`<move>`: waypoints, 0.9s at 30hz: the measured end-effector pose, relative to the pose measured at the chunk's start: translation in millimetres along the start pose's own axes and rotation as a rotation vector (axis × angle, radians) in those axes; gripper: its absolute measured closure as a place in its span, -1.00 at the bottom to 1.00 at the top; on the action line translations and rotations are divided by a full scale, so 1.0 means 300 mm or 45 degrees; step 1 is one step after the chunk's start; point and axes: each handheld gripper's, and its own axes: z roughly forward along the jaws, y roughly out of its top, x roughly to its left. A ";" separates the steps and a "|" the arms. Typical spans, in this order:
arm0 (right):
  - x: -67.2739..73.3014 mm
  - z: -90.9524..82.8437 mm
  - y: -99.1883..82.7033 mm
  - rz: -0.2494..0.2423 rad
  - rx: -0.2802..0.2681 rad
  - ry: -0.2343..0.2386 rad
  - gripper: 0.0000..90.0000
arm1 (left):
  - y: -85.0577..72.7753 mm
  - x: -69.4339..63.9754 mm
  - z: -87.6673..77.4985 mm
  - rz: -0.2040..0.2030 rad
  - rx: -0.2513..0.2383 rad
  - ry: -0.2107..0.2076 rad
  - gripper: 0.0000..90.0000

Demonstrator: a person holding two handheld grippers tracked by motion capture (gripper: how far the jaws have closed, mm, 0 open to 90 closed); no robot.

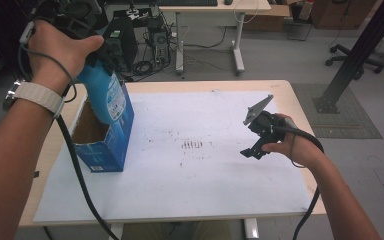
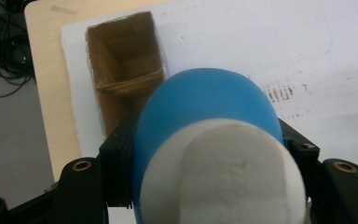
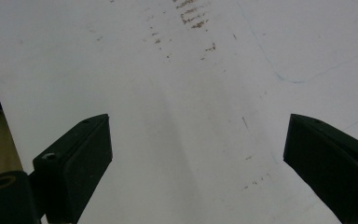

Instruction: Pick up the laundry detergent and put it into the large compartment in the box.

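The left tongs (image 1: 99,65) clench a blue bottle (image 1: 105,95) by its white-capped end, its base tilted into the open box (image 1: 105,150) at nine o'clock on the surface (image 1: 290,95); its label is too small to read. The right tongs (image 1: 254,150) stand released at three o'clock above the stained white sheet (image 1: 195,170), with open room between.

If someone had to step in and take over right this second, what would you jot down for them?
Left gripper: jaws shut on the blue bottle, white cap end toward the camera in the left gripper view, held above the open blue box.
Right gripper: jaws open, nothing between them, low over the white sheet.
Box: upright at the sheet's left edge; the part of its inside on view looks empty.
Done: bottle gripped and lifted.
Left: probably lower it into the box and let go.
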 end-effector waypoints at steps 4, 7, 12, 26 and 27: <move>0.001 0.000 0.001 -0.003 -0.002 -0.001 -0.82 | -0.002 0.019 -0.002 -0.022 0.004 0.011 -0.17; 0.002 -0.001 0.001 -0.001 0.000 -0.002 -0.82 | -0.006 0.038 -0.001 -0.043 0.002 0.025 -0.17; 0.003 -0.002 0.000 0.001 -0.002 -0.003 -0.82 | -0.012 0.073 0.004 -0.080 -0.002 0.045 -0.17; -0.001 -0.012 -0.001 0.004 -0.012 -0.012 -0.82 | -0.020 0.115 0.040 -0.127 -0.007 0.104 -0.17; 0.000 -0.011 -0.001 0.003 -0.011 -0.012 -0.82 | -0.020 0.116 0.048 -0.128 -0.007 0.109 -0.17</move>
